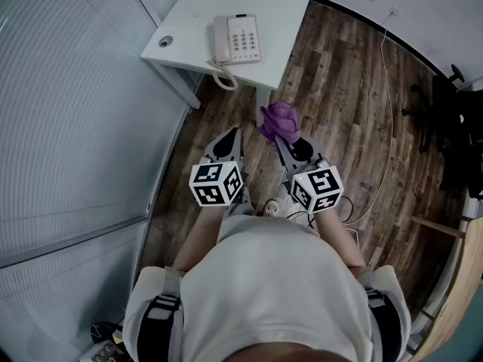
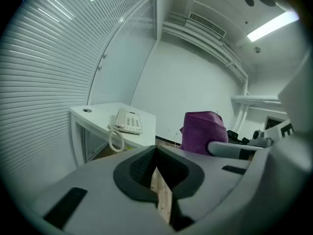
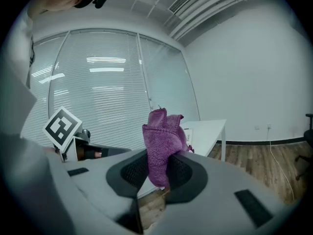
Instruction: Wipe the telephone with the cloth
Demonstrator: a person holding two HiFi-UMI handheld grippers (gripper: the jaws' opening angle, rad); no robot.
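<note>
Purple cloth (image 1: 278, 121) was clamped between the jaws of the right gripper (image 1: 285, 140), at the centre of the head view. The left gripper (image 1: 229, 136), just beside it at left, was closed on nothing. The telephone (image 1: 237, 39) was seen on the white desk (image 1: 183, 23), upper middle, well apart from both grippers.

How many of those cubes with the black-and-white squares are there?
2. The left cube rides on the back of the left gripper. The right cube rides on the right gripper, which grips the purple cloth. No others show.
</note>
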